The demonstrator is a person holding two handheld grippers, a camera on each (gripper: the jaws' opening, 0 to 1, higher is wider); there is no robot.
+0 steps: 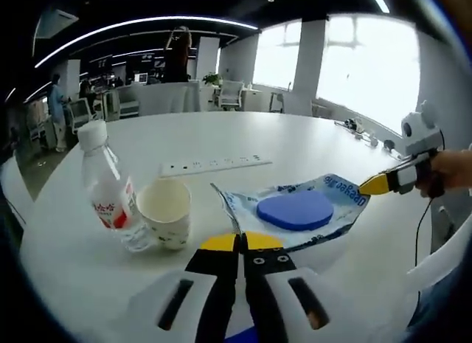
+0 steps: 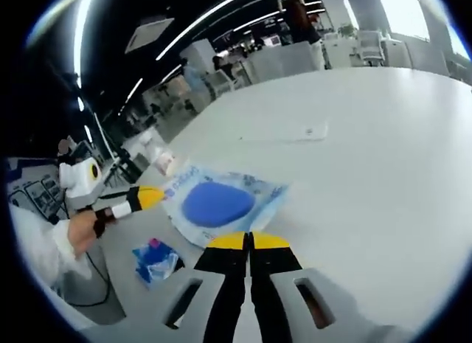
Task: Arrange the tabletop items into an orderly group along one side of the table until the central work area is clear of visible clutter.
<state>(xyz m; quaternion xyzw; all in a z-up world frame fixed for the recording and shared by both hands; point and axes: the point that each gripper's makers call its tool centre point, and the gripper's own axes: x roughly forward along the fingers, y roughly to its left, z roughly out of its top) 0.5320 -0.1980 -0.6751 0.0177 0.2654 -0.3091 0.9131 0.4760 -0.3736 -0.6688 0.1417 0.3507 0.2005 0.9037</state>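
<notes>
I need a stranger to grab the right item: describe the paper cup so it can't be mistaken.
On the round white table, look near the edge in front of the left tool. The paper cup stands upright and open beside a clear water bottle; it is short, cream, and lidless, unlike the tall capped bottle.

- My left gripper (image 1: pixel 241 242) has two black jaws capped with yellow tips, rising from a white moulded body with two dark slanted slots; small screw heads dot the black of one jaw.
- My right gripper (image 2: pixel 249 241) is built the same way: yellow-tipped black jaws, white shell, two dark slots.
- From the left gripper view, the right gripper's jaw end looks yellow, then black, with a white housing above it and a thin black cable hanging down.
- From the right gripper view, my left hand (image 2: pixel 82 226) comes out of a white sleeve (image 2: pixel 37 243), a black cable trailing below.
</notes>
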